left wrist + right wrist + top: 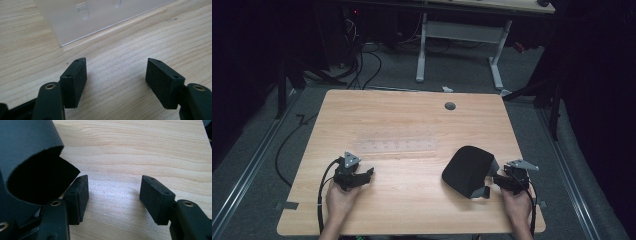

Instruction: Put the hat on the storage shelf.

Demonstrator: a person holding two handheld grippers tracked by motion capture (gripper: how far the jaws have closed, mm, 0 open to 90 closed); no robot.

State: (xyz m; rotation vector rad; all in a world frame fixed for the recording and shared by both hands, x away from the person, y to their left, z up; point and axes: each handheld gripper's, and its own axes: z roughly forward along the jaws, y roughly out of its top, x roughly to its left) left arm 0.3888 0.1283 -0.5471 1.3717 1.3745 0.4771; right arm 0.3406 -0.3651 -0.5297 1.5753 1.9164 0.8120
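My left gripper (362,176) sat low on the table (412,120) at about seven o'clock from its centre, and my left hand (341,199) held it from behind. Its jaws stood apart with nothing between them. In the left gripper view I saw bare wood grain in the gap of the left gripper (116,82), and both pads hovered just over the board.

My right gripper (498,181) lay at about four o'clock, and my right hand (517,205) held it near the table's near edge. Its jaws were released too (wide, and clear of everything). In the right gripper view the gap of the right gripper (113,200) showed plain wood.

Just beside that gripper, at its ten o'clock in its own view, lay the black cloth (469,170). It was curled into a dark hollow roll (37,180), and one flap of it came down close to the left-hand pad; I could not tell whether it touched.

Farther off, at about eleven o'clock from the table's centre, a clear ruler (397,146) lay flat on the wood. From my left gripper it sat at twelve o'clock, and its near corner of pale plastic (82,27) was near my pads but apart from them.

At one o'clock, near the far edge, was a small grey hole (450,106).
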